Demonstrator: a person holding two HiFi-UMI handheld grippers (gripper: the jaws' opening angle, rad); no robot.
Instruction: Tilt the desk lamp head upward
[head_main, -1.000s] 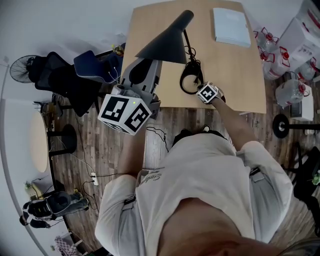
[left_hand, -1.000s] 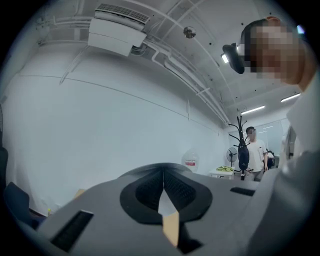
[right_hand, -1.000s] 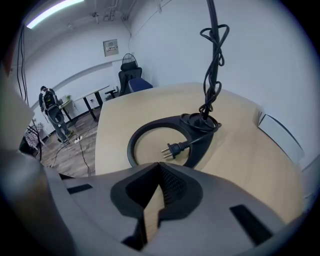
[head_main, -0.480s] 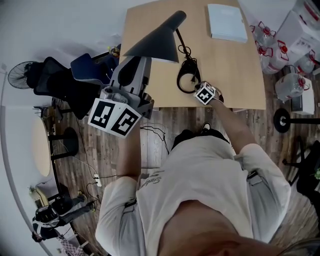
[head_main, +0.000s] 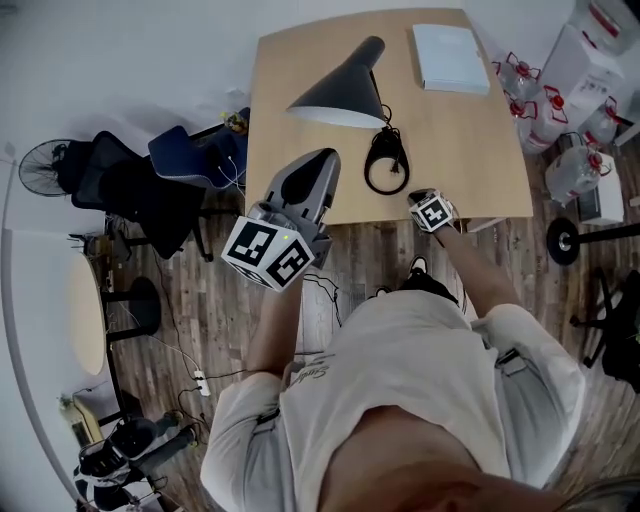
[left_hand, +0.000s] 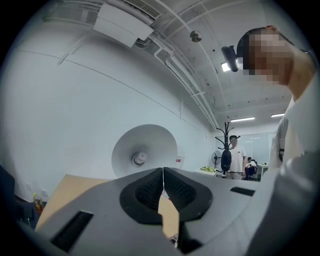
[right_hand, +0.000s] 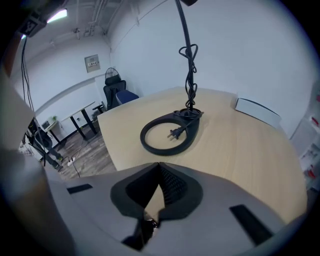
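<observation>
Shut on nothing: left gripper (head_main: 322, 158), right gripper (head_main: 418, 198), by the desk's (head_main: 480, 150) front edge. Might tip the lamp base (head_main: 385, 165) over by pushing the lamp head (head_main: 338, 92) up too hard.

the left gripper (head_main: 322, 160) reaches forward from a bare left forearm (head_main: 272, 325) and tilts upward, with its marker cube (head_main: 266, 252) nearest the chest. in the left gripper view its jaws meet tip to tip, the ribbed pads closed on each other. the right gripper (head_main: 416, 196) sits lower and further out, at the end of an outstretched right forearm (head_main: 478, 265). in the right gripper view its jaws are likewise pressed together, angled down and forward.
</observation>
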